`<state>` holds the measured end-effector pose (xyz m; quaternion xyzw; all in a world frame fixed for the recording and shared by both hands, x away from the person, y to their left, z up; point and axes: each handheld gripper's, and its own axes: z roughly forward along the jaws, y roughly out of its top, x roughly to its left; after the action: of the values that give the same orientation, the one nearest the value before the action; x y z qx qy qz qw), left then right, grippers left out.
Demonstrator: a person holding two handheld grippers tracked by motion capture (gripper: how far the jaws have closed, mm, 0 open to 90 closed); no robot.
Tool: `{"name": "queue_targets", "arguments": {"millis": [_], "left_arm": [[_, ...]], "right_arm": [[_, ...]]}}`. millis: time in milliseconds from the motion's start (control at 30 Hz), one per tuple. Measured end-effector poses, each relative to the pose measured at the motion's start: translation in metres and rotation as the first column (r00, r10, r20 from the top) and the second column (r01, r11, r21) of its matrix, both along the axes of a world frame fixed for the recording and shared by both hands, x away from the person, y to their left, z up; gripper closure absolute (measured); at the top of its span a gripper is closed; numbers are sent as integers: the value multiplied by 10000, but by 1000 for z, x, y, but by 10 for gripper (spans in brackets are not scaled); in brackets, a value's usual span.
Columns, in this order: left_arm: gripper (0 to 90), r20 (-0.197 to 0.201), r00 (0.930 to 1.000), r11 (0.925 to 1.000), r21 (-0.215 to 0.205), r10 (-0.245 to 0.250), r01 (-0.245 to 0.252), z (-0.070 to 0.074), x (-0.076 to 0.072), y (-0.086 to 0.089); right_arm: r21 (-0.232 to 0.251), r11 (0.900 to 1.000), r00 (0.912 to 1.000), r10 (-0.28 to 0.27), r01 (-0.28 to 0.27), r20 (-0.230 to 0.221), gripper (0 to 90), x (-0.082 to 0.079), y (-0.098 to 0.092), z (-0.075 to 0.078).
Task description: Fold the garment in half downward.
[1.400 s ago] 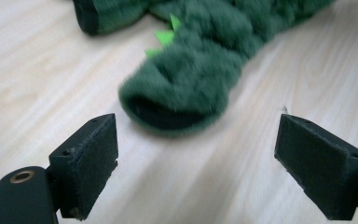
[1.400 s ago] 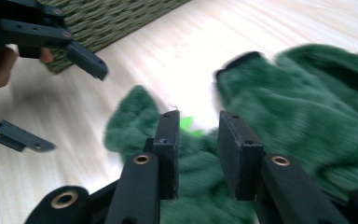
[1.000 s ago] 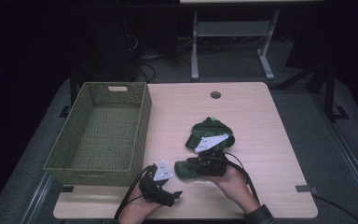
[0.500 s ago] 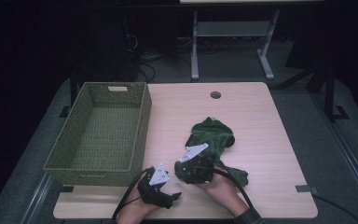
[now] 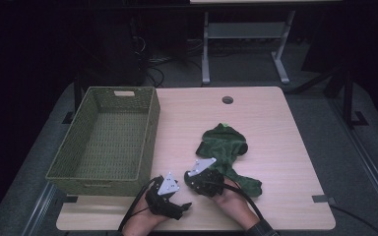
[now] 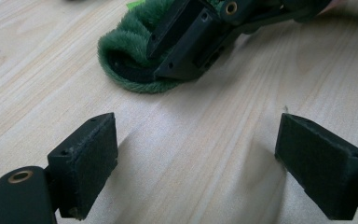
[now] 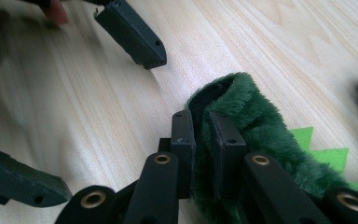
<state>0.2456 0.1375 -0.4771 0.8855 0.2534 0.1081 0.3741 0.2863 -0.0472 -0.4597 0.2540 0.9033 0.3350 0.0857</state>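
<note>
Right gripper view: the right gripper [image 7: 200, 154] has just been closing and now pinches the furry hem of the green plush garment [image 7: 256, 126] on the wooden table [image 5: 275, 113]. Soft, light, floppy stuff; that edge looks a fair hold. The left gripper [image 6: 200, 158] sits spread, empty.

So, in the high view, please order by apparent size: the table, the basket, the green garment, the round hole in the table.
1. table
2. basket
3. green garment
4. round hole
</note>
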Motion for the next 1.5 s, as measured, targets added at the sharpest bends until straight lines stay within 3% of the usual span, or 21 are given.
{"name": "queue_targets", "arguments": {"millis": [100, 333, 700, 1133, 1500], "left_arm": [[124, 6, 10000, 10000, 15, -13, 13, 0, 0, 0], [123, 4, 10000, 10000, -43, -28, 28, 0, 0, 0], [124, 7, 10000, 10000, 29, -55, 54, 0, 1, 0], [124, -17, 10000, 10000, -34, -16, 15, 0, 1, -1], [124, -29, 10000, 10000, -12, -36, 36, 0, 1, -1]], "right_arm": [[364, 9993, 9996, 4, 6, -288, 809, 1, -6, 4], [1430, 9897, 9994, 28, 22, -345, 803, 0, -24, 20], [2123, 9736, 9961, -765, 839, -428, 793, 2, -66, 39], [2363, 9579, 9866, -1563, 1631, -473, 772, -2, -107, 43], [1862, 9517, 9694, -2345, 2442, -730, 765, -10, -139, 31]]}}
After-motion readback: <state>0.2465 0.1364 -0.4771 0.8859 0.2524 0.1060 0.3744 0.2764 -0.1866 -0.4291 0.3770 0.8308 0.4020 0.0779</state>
